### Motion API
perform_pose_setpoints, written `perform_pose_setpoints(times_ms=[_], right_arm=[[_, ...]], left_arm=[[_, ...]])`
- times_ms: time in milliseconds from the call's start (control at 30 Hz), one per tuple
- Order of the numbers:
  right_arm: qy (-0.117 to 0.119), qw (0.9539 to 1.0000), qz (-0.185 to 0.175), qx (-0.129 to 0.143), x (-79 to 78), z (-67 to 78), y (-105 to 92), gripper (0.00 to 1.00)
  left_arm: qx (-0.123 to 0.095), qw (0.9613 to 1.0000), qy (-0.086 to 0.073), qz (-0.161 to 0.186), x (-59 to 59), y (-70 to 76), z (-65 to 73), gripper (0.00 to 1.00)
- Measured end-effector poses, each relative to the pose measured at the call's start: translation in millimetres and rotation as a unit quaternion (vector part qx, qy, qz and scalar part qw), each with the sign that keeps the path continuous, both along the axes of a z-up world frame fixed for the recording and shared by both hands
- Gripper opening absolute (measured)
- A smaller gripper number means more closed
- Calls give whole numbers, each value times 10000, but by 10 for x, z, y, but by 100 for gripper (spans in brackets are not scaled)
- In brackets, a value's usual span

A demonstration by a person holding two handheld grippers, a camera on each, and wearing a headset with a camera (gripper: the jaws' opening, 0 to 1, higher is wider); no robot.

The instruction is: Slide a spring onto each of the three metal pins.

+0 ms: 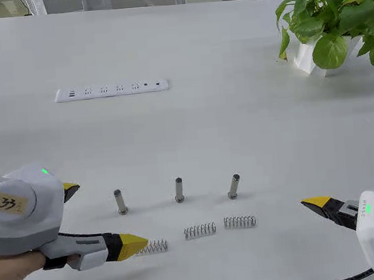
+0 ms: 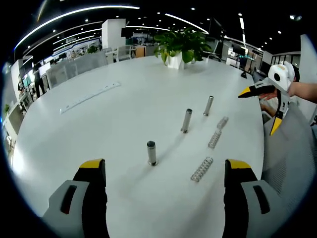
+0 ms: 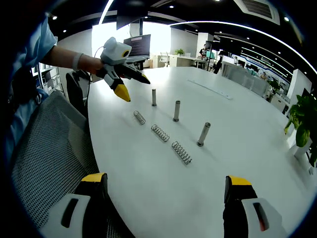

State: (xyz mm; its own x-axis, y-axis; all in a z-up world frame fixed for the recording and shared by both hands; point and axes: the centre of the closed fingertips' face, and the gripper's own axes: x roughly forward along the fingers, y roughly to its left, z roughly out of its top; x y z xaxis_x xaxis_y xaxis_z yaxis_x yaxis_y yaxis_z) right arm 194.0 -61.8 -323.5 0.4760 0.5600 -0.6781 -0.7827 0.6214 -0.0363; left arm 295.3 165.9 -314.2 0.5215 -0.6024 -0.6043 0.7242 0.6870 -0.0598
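Head view: three pins stand bare, three springs lie ready, both grippers empty

Three metal pins stand upright in a row on the white desk point(image 1: 237, 109): the left pin point(image 1: 120, 201), the middle pin point(image 1: 179, 189) and the right pin point(image 1: 233, 186). They are apart from each other with their tops free, so I judge that a spring can go down over each one from above. On the near side of the row, three springs lie flat on the desk: the left spring point(image 1: 154, 246), the middle spring point(image 1: 200, 230) and the right spring point(image 1: 239, 222). Each one lies roughly in front of its own pin, which seems to keep the way from picking to placing short. No spring is on a pin yet.

The left gripper point(image 2: 164, 164) hovers at the near left. Its fingers point(image 2: 91, 168) are wide apart and hold nothing. One yellow fingertip is just beside the left end of the left spring; if it touches, I cannot tell. This spring is probably the first to be taken.

The right gripper point(image 3: 166, 179) hangs at the near right, well apart from the right spring. Its fingers point(image 3: 237, 186) are also wide and empty. I think it is kept aside to leave room.

A power strip point(image 1: 112, 89) and a plant point(image 1: 333, 16) are far away from the work.
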Motion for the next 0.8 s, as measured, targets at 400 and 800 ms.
perform_pose_setpoints(times_ms=[400,800], right_arm=[[1,10000,33,-25,-26,4,-26,98],[4,9999,134,-70,-30,3,19,98]], left_arm=[[-81,9999,97,0,-258,71,-10,99],[-94,9996,166,-216,-497,67,-51,98]])
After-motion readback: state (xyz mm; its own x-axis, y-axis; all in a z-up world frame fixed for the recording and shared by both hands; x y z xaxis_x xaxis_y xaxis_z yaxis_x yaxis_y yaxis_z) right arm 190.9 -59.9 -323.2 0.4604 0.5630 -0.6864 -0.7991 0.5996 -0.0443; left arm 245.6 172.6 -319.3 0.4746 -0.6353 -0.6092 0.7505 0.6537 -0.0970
